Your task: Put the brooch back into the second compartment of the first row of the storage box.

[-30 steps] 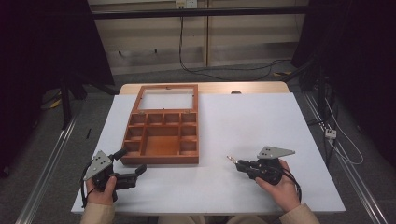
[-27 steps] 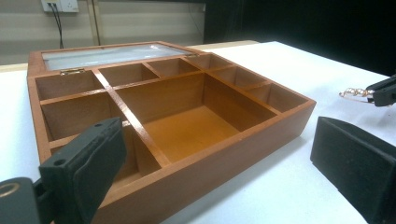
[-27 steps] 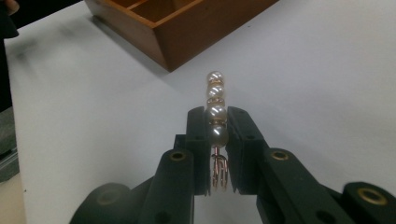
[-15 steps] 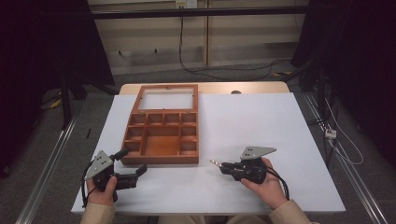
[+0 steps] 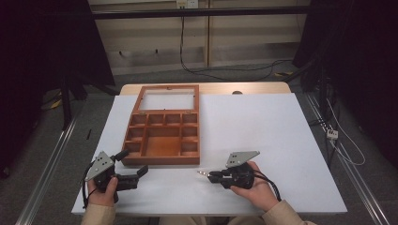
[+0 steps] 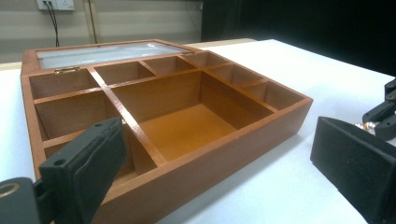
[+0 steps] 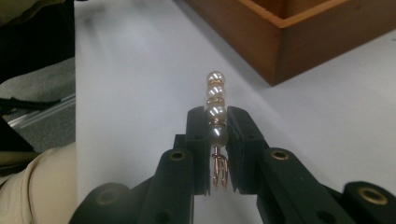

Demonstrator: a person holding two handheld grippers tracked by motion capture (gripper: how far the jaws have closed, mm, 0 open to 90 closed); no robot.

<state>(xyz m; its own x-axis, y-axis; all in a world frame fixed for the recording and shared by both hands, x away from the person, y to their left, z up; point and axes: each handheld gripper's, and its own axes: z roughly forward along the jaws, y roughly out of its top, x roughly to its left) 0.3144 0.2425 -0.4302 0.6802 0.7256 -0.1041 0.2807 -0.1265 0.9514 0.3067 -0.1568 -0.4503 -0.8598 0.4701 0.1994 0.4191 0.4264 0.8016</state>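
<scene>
A wooden compartment box point(image 5: 163, 133) with its glass lid point(image 5: 166, 99) laid open lies at the table's left middle; it appears close up as the box point(image 6: 163, 121) in the left gripper view, its compartments empty. My right gripper point(image 5: 209, 175) is shut on a pearl hair clip point(image 7: 216, 112), a row of pearls on a gold pin, held just off the box's front right corner point(image 7: 275, 74). The clip point(image 5: 202, 173) points left toward the box. My left gripper point(image 5: 133, 164) stands open at the box's front left corner, nothing between its fingers point(image 6: 84, 163).
The white table point(image 5: 281, 136) has wide bare room to the right of the box. Its front edge runs just below both hands. A dark floor with cables lies beyond the right edge, and a metal rail point(image 5: 47, 168) runs along the left.
My right gripper has moved left with the pearl clip, from the right front of the table toward the box's front right corner. The left gripper has stayed put.
</scene>
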